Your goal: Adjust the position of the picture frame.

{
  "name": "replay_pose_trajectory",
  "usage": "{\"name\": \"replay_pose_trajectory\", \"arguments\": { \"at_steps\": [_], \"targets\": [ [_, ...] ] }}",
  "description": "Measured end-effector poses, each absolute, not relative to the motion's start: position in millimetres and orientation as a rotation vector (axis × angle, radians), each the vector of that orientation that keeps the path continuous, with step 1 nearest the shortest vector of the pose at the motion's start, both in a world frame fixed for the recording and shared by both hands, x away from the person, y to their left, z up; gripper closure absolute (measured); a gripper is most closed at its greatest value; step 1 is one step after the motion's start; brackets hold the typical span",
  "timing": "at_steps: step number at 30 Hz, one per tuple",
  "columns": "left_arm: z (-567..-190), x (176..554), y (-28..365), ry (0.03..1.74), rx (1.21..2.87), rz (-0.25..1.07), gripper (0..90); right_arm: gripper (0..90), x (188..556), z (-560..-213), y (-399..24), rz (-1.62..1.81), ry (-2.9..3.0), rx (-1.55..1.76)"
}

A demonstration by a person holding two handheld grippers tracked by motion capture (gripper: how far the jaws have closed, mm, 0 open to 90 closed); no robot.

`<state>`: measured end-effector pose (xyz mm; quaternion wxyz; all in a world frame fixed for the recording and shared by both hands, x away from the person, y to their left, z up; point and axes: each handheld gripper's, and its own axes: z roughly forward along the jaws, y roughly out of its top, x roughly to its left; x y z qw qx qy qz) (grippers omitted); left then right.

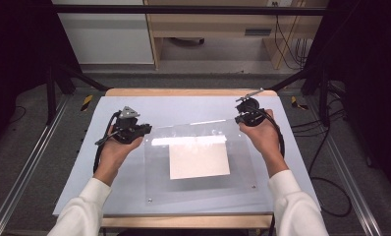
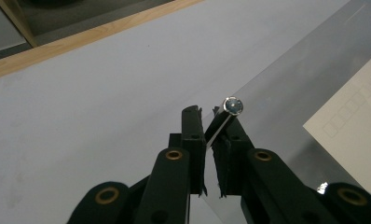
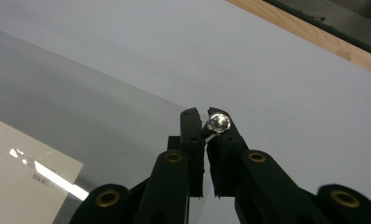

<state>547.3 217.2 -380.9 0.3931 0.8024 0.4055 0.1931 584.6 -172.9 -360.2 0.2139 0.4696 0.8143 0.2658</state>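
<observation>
Nearest us, the clear sheet's (image 1: pixel 198 162) near edge rests on the worktop (image 1: pixel 125 105). The left hand-held gripper (image 1: pixel 143 130) at 9 o'clock and right hand-held gripper (image 1: pixel 238 117) at 2 o'clock pinch its far corners (by their metal studs), lifting it off the paper (image 1: pixel 198 160); removal remains.

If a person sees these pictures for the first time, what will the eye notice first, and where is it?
First comes the clear plastic sheet in the middle of the pale table, tilted with its far edge lifted. The left gripper and the right gripper each pinch a far corner of it, at a small metal stud. Under the sheet lies a sheet of paper.
</observation>
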Motion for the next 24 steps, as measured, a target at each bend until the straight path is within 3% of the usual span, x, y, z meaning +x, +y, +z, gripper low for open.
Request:
{"name": "replay_pose_trajectory", "arguments": {
  "at_steps": [13, 24],
  "targets": [
    [-385, 557, 238, 1.011, 2.098, 0.473, 82.7, 85.4, 569, -379, -151, 0.73, 2.285, 1.338],
    [-423, 587, 223, 1.035, 2.122, 0.436, 82.5, 85.3, 585, -414, -162, 0.685, 2.303, 1.394]
  ]
}}
